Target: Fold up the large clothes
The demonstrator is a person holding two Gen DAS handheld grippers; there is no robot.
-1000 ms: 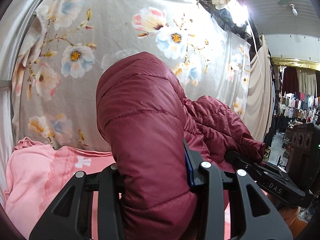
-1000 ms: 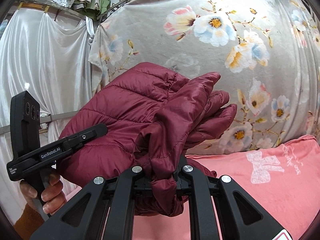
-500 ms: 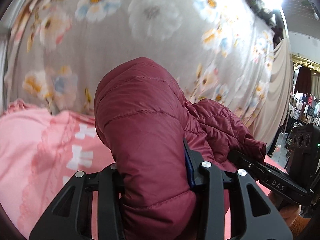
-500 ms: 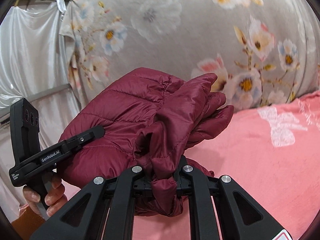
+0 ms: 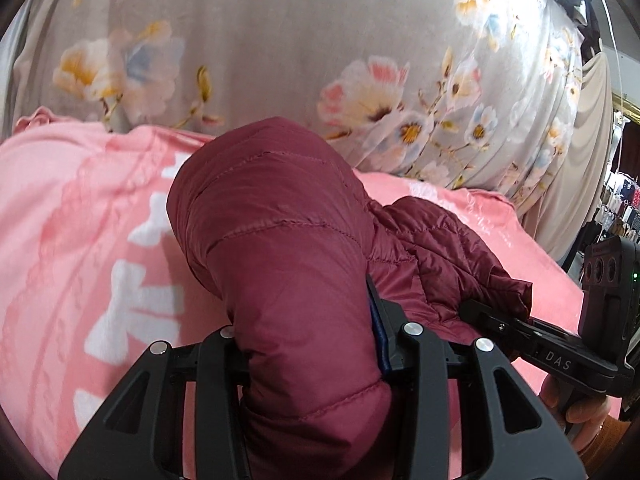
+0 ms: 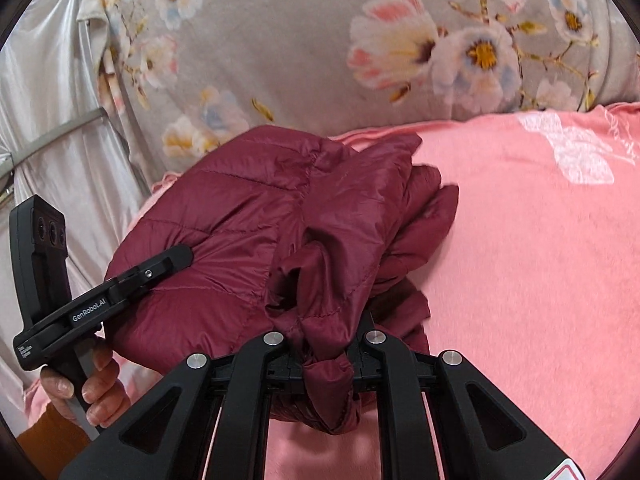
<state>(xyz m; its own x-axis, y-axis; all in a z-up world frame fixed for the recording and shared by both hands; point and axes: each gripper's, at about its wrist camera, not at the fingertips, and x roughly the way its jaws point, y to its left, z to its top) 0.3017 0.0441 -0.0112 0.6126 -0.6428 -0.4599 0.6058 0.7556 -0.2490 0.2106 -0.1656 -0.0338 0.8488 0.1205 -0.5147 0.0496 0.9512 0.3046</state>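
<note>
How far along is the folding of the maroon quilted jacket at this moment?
Done: the maroon quilted puffer jacket is already bunched into a compact bundle. In hand: the left gripper and right gripper are both shut on it, holding it just over the pink blanket with white bows; whether it touches the blanket is unclear. Left: setting it down, releasing it, and probably neatening the loose folds.

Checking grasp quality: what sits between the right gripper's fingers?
A bunched fold of the maroon puffer jacket fills the right gripper, in the right wrist view.
</note>
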